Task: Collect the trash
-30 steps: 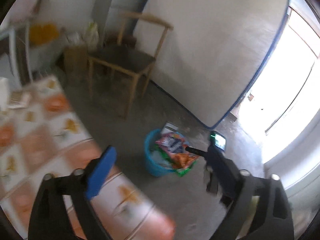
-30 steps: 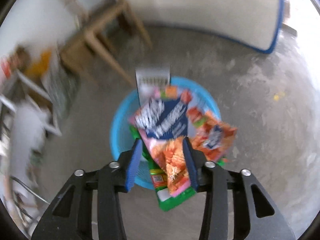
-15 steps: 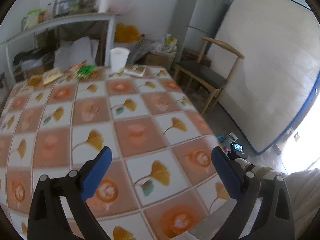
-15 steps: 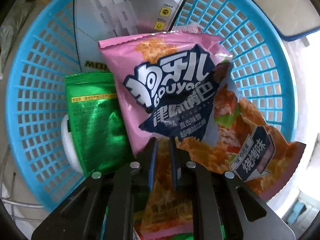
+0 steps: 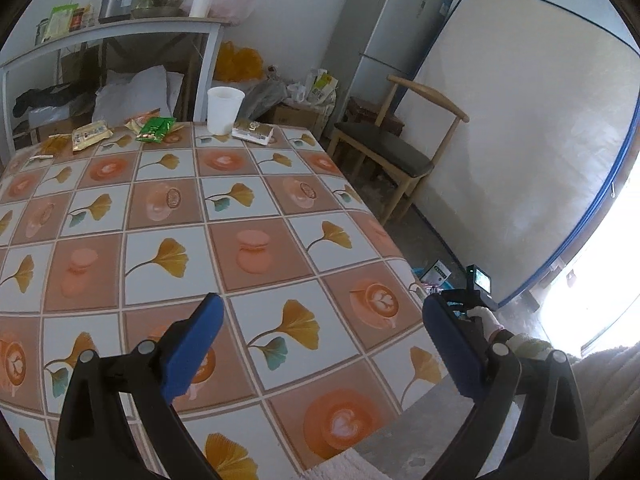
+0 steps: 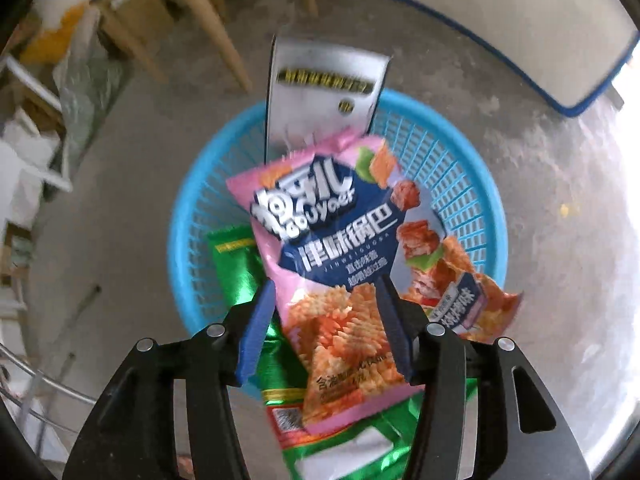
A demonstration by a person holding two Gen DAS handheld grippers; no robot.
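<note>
In the right wrist view my right gripper (image 6: 326, 320) is open above a blue plastic basket (image 6: 472, 184) on the floor. A pink snack bag (image 6: 320, 240) lies on top of the basket, between the fingers and free of them. An orange snack bag (image 6: 472, 300), a green wrapper (image 6: 236, 268) and a grey box (image 6: 320, 88) are in the basket too. In the left wrist view my left gripper (image 5: 320, 348) is open and empty over the table (image 5: 160, 208). Several wrappers (image 5: 154, 128) lie at the table's far edge.
A white cup (image 5: 224, 110) and a flat packet (image 5: 253, 131) stand at the table's far edge. A wooden chair (image 5: 396, 148), a fridge (image 5: 384, 32) and a leaning mattress (image 5: 520, 128) are to the right. A cluttered shelf (image 5: 120, 24) is behind the table.
My right gripper has let go of the pink snack bag, opened and pulled back up from the basket. My left gripper has swung from the floor to over the table and stays open.
</note>
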